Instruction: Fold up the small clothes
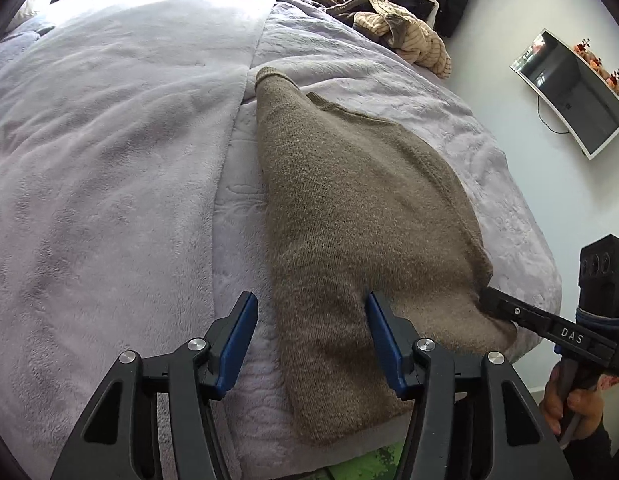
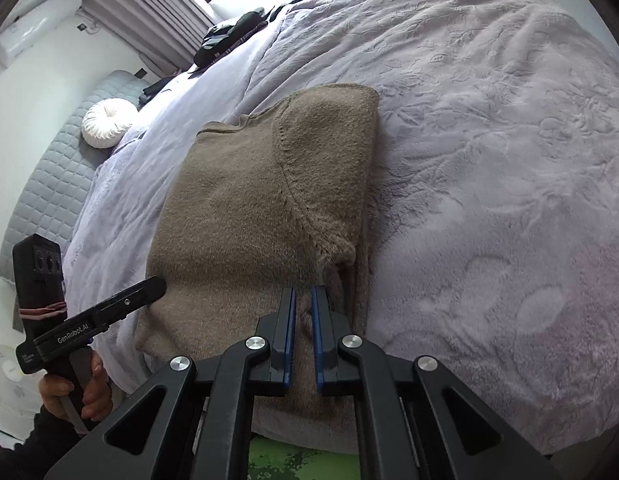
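Right gripper (image 2: pixel 303 320) fingers pinch the sweater (image 1: pixel 361 208) hem on the bed (image 1: pixel 109 160); left gripper (image 1: pixel 309 344) fingers spread over its edge. Grip both corners evenly before you lift.

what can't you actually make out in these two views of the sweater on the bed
- Near hem of the brown sweater: in the left wrist view the left claw covers part of it.
- Knit pinched by the right claw: in the right wrist view the pads hide how many layers are caught.
- Clothes pile at the far bed edge: too small and tangled to tell the items apart.
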